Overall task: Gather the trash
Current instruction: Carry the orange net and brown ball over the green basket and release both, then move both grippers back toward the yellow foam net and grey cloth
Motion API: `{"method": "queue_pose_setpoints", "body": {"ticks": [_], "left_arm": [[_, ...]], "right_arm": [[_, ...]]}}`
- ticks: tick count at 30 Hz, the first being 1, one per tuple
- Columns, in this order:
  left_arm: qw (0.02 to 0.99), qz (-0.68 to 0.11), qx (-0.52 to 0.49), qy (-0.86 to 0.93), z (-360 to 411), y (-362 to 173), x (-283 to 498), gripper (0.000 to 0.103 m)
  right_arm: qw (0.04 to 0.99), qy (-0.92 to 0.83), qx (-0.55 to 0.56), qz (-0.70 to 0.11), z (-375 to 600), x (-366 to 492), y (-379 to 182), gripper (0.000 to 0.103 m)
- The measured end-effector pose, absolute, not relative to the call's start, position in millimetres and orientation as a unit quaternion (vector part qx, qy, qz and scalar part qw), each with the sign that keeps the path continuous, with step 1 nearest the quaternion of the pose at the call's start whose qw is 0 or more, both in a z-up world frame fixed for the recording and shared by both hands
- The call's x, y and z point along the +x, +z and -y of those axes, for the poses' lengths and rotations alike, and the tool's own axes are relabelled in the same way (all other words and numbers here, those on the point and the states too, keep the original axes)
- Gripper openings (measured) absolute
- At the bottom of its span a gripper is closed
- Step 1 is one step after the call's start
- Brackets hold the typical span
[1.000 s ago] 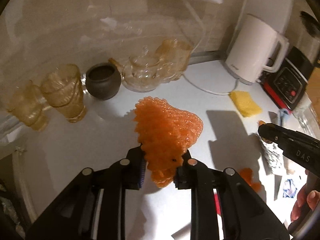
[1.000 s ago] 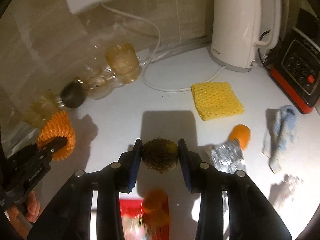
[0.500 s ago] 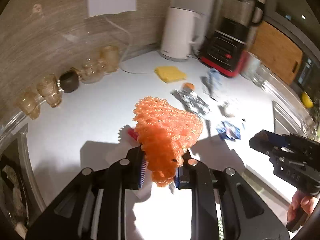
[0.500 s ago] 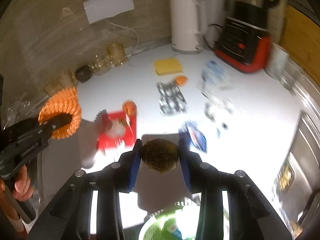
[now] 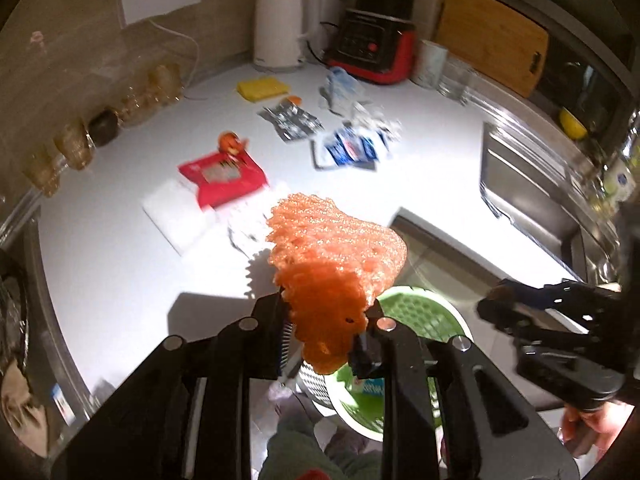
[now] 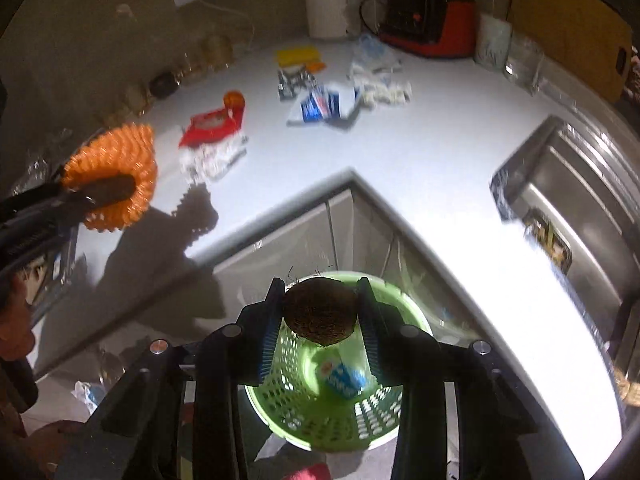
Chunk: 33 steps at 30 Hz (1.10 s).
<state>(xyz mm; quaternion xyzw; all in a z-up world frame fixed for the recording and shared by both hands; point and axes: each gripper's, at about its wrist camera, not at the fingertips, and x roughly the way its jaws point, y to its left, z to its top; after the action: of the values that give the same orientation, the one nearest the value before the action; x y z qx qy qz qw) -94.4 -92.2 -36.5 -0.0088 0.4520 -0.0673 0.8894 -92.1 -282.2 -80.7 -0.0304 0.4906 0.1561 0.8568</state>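
A: Left hand-held gripper (image 5: pixel 325 330) is clamped on the orange foam net (image 5: pixel 334 264). Why so high?
B: It carries the net toward the green basket (image 5: pixel 420 320), just below and behind its fingers.

A: And the right hand-held gripper (image 6: pixel 320 314)?
B: Its jaws pinch a brown hairy ball (image 6: pixel 320 310) directly over the same basket (image 6: pixel 316 408), probably to drop it in. More trash lies on the counter (image 6: pixel 420 148) far ahead.

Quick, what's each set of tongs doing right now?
Left tongs: shut on the orange foam net.
Right tongs: shut on the brown hairy ball.

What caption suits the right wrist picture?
Right gripper holds a brown hairy ball above a green basket.
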Motion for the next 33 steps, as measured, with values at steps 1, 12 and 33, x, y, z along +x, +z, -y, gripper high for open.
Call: {"method": "queue_pose_setpoints", "body": {"ticks": [1,12,33], "left_arm": [[0.889,-0.453,-0.008,-0.068,96.0,-37.7,-98.8,0.022],[0.881,-0.465,0.007,-0.090,137.1,-46.6,-126.6,0.022],[0.857,-0.488,0.056,-0.156,197.8,-58.6,-132.9,0.095]], "right_arm": [[0.853,0.156,-0.031,-0.498,283.7,-94.1,-87.9,0.042],[0.881,0.116,-0.051,-0.457,315.5,-122.5,-68.4,0.094],[0.897,0.042,-0.039,-0.438,368.0,-132.5,-48.4,0.101]]}}
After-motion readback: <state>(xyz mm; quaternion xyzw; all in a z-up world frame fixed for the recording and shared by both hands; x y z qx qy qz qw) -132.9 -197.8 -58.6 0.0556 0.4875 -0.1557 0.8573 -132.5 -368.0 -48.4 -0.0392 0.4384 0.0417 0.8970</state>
